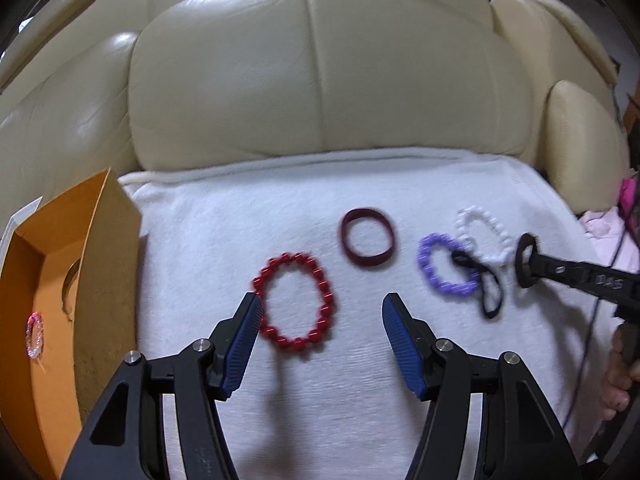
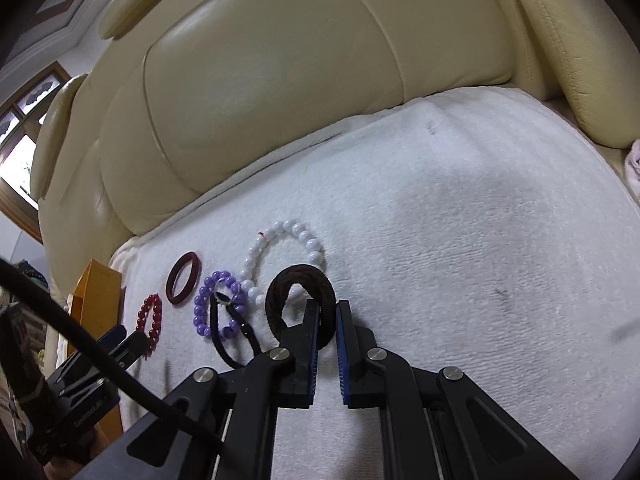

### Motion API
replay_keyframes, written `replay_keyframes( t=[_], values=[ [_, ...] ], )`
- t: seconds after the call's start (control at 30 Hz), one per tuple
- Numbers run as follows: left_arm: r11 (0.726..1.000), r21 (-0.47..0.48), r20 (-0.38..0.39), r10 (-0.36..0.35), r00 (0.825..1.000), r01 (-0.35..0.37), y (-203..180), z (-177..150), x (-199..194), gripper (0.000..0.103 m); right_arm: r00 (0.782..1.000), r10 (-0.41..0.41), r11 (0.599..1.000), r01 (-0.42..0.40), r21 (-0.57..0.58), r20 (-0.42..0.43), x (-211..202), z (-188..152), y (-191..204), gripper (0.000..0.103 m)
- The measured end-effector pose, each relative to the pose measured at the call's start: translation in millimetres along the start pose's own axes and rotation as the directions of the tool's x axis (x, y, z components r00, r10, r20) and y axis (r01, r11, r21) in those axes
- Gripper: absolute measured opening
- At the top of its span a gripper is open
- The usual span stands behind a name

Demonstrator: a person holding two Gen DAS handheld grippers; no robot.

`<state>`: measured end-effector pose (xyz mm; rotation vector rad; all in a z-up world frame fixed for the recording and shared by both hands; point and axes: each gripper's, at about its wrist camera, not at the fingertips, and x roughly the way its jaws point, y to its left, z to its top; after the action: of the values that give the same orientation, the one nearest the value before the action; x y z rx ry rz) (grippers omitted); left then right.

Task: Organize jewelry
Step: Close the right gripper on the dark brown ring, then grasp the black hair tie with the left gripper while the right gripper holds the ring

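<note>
**Brown ring in the right tongs, left tongs spread over the red beads**

At the far left stands an orange cardboard box (image 1: 48,292), open on top, with a small pink bead bracelet (image 1: 35,335) lying inside it. Beside the box a white towel (image 1: 400,192) covers the seat of a cream leather sofa (image 1: 312,68).

The left gripper (image 1: 322,316) hangs just above the towel with its blue pads wide apart and nothing between them; the red bead bracelet (image 1: 296,304) lies flat between and just beyond the fingertips.

Further right rests a dark maroon bangle (image 1: 367,237), apart from the others. Next comes a purple bead bracelet (image 1: 446,264), with a black hair tie (image 1: 486,288) draped across its right edge. A white bead bracelet (image 1: 486,236) lies just behind, touching the purple one.

At the right, the right gripper (image 2: 328,312) is clamped on a dark brown ring (image 2: 300,300), which stands upright, held by its lower rim over the white beads.
</note>
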<state>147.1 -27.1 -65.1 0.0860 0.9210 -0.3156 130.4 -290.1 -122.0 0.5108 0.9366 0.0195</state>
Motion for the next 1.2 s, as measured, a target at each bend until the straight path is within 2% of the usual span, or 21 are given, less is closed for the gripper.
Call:
replay_keyframes(
  t=[0.13, 0.27, 0.33, 0.37, 0.53, 0.67, 0.77, 0.97, 1.03, 1.2],
  values=[
    [0.998, 0.009, 0.020, -0.057, 0.998, 0.057, -18, 2, -7, 0.064, 1.000, -0.005, 1.000, 0.005, 0.001, 0.004, -2, 1, -3, 0.009],
    [0.994, 0.042, 0.004, -0.100, 0.995, 0.100, -43, 0, -2, 0.064, 1.000, -0.014, 1.000, 0.014, 0.004, 0.008, -6, 1, -9, 0.009],
    [0.989, 0.041, -0.020, -0.139, 0.990, 0.139, -54, -2, 2, 0.053, 1.000, -0.015, 1.000, 0.015, 0.008, 0.008, -8, 2, -13, 0.009],
    [0.987, 0.037, -0.036, -0.156, 0.987, 0.157, -60, -3, 5, 0.051, 1.000, -0.020, 1.000, 0.020, 0.009, 0.010, -10, 2, -15, 0.009],
    [0.981, 0.004, -0.068, -0.194, 0.979, 0.194, -76, -4, 19, 0.049, 0.999, -0.035, 0.999, 0.035, 0.012, 0.020, -17, 3, -27, 0.009],
    [0.983, -0.017, -0.085, -0.184, 0.979, 0.183, -86, -3, 31, 0.046, 0.999, -0.040, 0.999, 0.039, 0.016, 0.024, -23, 4, -36, 0.009],
    [0.983, -0.051, -0.067, -0.177, 0.982, 0.174, -88, -1, 36, 0.043, 0.999, -0.039, 0.999, 0.039, 0.013, 0.025, -26, 5, -40, 0.009],
    [0.986, -0.070, -0.052, -0.157, 0.986, 0.153, -95, 4, 48, 0.022, 0.999, -0.043, 0.999, 0.043, 0.011, 0.029, -32, 5, -47, 0.009],
    [0.987, -0.070, -0.050, -0.151, 0.987, 0.147, -95, 5, 50, 0.010, 0.999, -0.042, 0.999, 0.042, 0.010, 0.029, -33, 4, -49, 0.009],
    [0.986, -0.065, -0.041, -0.155, 0.987, 0.152, -94, 0, 47, 0.006, 0.998, -0.039, 0.999, 0.039, 0.006, 0.039, -37, 4, -49, 0.009]
  ],
)
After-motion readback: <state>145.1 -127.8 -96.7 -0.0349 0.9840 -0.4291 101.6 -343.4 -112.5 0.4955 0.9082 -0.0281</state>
